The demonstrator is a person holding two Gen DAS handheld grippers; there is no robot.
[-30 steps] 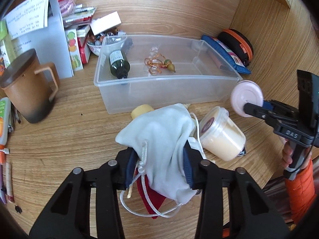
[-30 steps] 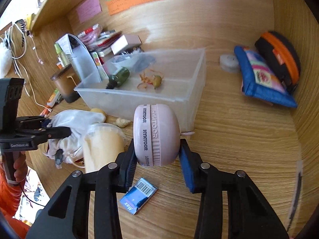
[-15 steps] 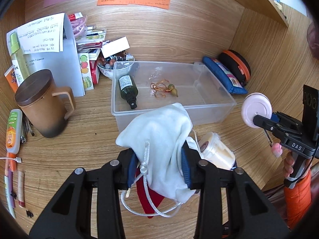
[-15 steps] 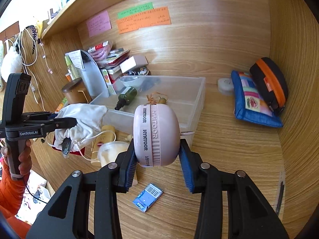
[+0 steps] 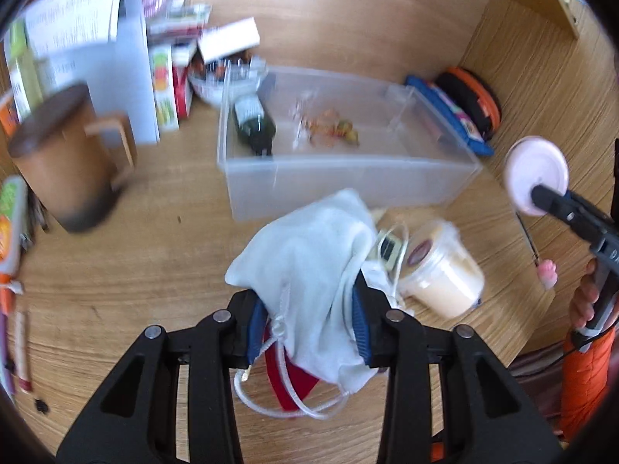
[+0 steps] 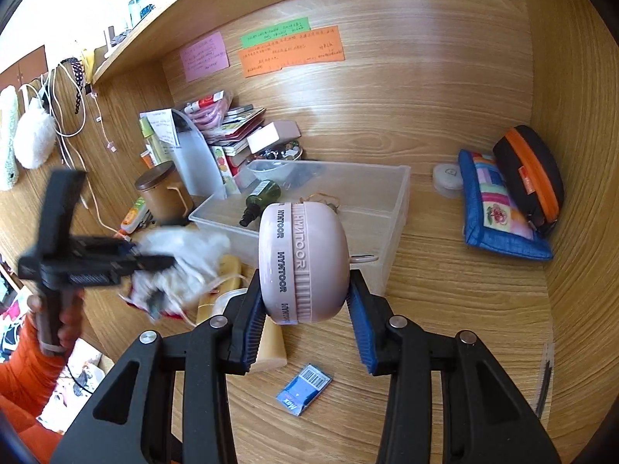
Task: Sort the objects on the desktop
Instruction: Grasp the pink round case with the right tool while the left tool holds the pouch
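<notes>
White pouch nearer the bin

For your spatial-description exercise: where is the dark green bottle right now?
In both wrist views, the dark green bottle lies on its side inside the clear plastic bin, at its left end.

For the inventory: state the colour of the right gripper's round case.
Pale pink round case; right wrist view.

Sticky notes, pink, green and orange, were stuck on the back wall at 12 o'clock. A white fluffy item and cables hung on the side wall at 9 o'clock. Wooden surface below.
</notes>
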